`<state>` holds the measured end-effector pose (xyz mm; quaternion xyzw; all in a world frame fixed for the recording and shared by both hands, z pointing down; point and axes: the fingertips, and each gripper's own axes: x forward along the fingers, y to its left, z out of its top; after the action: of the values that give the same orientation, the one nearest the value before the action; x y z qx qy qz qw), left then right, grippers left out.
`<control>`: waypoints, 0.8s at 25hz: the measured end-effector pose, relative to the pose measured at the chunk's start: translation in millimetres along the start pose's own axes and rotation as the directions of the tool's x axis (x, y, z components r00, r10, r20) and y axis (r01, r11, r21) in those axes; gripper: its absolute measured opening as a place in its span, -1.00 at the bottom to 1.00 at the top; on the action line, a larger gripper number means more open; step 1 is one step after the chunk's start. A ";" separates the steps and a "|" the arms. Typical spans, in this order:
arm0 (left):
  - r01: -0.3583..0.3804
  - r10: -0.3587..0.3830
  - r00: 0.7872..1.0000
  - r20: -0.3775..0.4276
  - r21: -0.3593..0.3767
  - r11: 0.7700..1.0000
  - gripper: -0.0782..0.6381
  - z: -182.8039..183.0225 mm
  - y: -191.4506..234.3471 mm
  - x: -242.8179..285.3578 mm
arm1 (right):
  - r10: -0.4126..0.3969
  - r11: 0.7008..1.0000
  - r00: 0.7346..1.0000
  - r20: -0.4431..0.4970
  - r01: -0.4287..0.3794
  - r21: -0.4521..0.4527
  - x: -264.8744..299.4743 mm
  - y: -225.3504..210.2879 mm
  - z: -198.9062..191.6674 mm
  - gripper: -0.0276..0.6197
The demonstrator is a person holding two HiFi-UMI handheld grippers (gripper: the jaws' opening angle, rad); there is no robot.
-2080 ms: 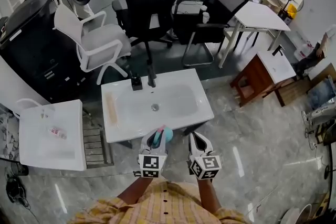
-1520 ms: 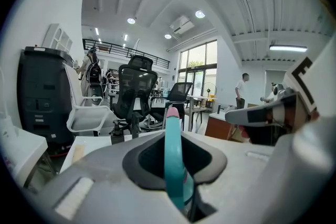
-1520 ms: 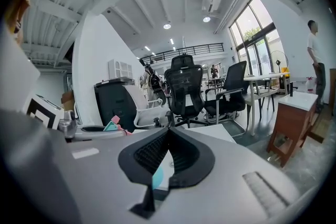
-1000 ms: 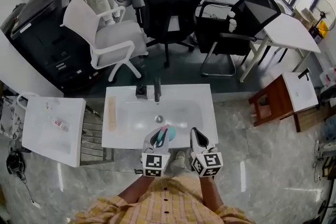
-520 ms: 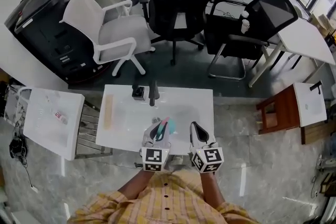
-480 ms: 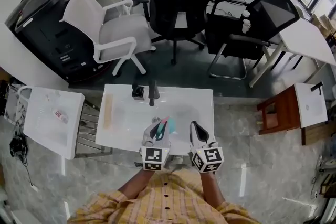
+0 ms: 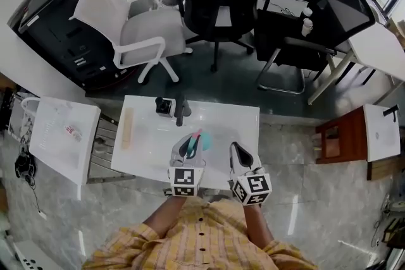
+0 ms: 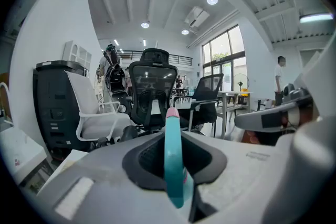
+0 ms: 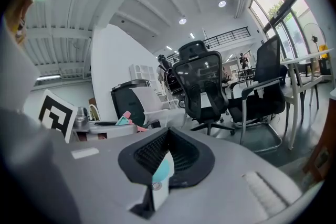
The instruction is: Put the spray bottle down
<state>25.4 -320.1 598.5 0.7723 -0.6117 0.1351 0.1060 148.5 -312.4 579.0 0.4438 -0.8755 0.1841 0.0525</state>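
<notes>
I have the teal spray bottle (image 7: 193, 147), pink tip pointing away from me, clamped between my left tool's (image 7: 192, 141) jaws above the white bench's (image 7: 145, 136) near edge.

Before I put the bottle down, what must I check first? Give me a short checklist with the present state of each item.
1. Left gripper shut on the bottle: ok.
2. Bottle over the sink: ok.
3. Bottle apart from the faucet: ok.
4. Right gripper shut, beside the bottle, not touching it: ok.
5. Height of the bottle above the sink: cannot tell.
</notes>
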 end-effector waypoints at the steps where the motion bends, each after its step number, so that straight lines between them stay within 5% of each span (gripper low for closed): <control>1: -0.004 0.004 1.000 0.001 0.001 1.000 -0.61 0.7 1.0 5.0 | 0.002 1.000 1.000 -0.002 -0.002 0.001 1.3 -2.5 -0.8 -0.92; 20: -0.047 0.047 0.998 -0.041 0.016 0.999 -0.61 -4.9 11.0 91.1 | -0.003 0.999 0.999 -0.034 0.005 0.040 18.0 -43.4 -11.9 -0.92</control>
<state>33.9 -404.5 633.9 0.7555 -0.6263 0.1582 0.1097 171.4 -345.0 606.5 0.4433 -0.8697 0.2089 0.0589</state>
